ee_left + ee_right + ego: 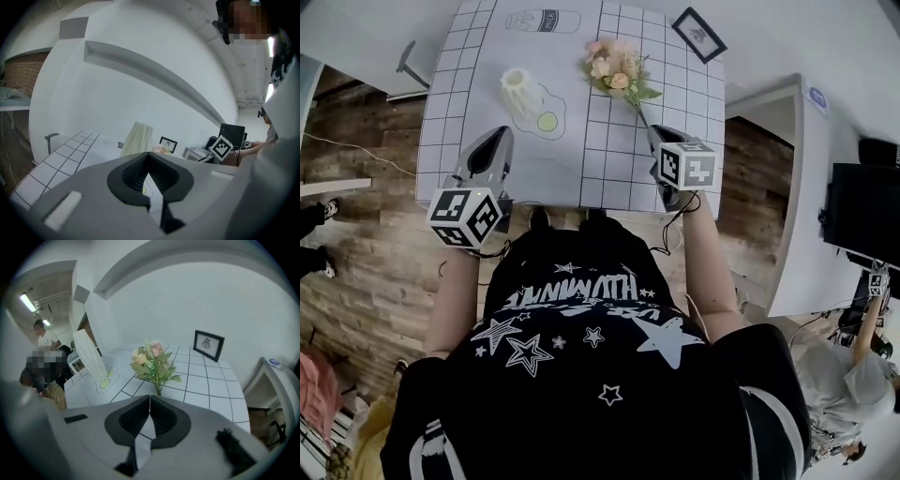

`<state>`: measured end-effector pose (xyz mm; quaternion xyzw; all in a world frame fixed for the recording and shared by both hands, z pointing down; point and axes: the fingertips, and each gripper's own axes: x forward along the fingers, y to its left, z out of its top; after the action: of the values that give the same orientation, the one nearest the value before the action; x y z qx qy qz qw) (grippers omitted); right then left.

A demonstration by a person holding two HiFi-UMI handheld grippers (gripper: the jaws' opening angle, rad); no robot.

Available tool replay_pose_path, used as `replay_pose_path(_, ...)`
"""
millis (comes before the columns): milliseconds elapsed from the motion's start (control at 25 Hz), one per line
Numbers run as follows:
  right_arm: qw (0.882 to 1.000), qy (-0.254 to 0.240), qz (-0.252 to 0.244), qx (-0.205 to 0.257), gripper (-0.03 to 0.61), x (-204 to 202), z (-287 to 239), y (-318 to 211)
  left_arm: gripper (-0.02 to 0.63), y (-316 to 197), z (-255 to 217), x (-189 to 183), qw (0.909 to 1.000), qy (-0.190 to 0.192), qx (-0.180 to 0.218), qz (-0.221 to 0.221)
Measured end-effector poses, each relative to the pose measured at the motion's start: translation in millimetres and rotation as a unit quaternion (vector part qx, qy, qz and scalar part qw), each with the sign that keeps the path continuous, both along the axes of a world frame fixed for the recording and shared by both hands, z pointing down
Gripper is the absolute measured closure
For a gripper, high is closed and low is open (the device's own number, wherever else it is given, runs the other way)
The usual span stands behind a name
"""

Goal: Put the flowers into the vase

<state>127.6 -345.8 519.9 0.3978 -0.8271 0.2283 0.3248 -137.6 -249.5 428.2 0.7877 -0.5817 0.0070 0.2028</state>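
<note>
A cream ribbed vase (521, 90) stands upright at the back left of the white gridded table (609, 169). A pink and peach flower bunch (616, 71) lies at the back right, its thin stem running towards me. My right gripper (657, 132) is shut, its tips right at the stem's end; I cannot tell whether they touch it. In the right gripper view the flowers (152, 363) sit just beyond the shut right gripper (150, 397), the vase (90, 355) to the left. My left gripper (501, 134) is shut and empty, short of the vase (137, 137).
A black picture frame (699, 35) lies at the table's far right corner. A fried-egg drawing (546, 120) is printed beside the vase. A white side table (797, 187) and a dark monitor (862, 211) are to the right. Wooden floor surrounds the table.
</note>
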Motion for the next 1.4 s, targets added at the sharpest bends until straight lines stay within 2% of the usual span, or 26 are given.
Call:
replay_pose_path(120, 0.999, -0.003, -0.017, -0.036, 0.566, 1.3, 9.0, -12.8, 0.604, 4.0, -1.3, 3.6, 0.9996, 0.001, -0.001, -0.030)
replay_pose_path(280, 0.997, -0.001, -0.049, -0.061, 0.564, 1.5, 15.5, -30.3, 0.604, 11.2, 2.1, 3.8, 0.9980, 0.001, -0.004, -0.064)
replay_pose_path(360, 0.995, -0.004, -0.062, -0.078, 0.486, 0.1, 18.9, -36.8, 0.604, 14.4, 4.5, 2.3, 0.9968, 0.000, -0.008, -0.079)
replay_pose_path(600, 0.985, 0.024, -0.124, -0.118, 0.472, -7.9, 36.5, -45.3, 0.604, 26.2, 8.6, 3.0, 0.9930, -0.001, -0.013, -0.117)
replay_pose_path(840, 0.974, 0.048, -0.162, -0.153, 0.459, -19.4, 52.6, -46.9, 0.604, 34.8, 7.5, -1.3, 0.9896, -0.006, -0.016, -0.143)
replay_pose_path(1160, 0.960, 0.071, -0.186, -0.196, 0.459, -29.6, 62.9, -48.8, 0.604, 43.3, 9.8, -2.0, 0.9869, -0.009, -0.022, -0.160)
replay_pose_path(1320, 0.959, 0.086, -0.181, -0.200, 0.467, -28.9, 68.6, -52.2, 0.604, 44.9, 11.1, -1.6, 0.9859, -0.009, -0.021, -0.166)
replay_pose_path(1400, 0.960, 0.091, -0.176, -0.197, 0.491, -27.9, 70.7, -54.0, 0.604, 45.2, 11.0, -1.8, 0.9855, -0.009, -0.021, -0.168)
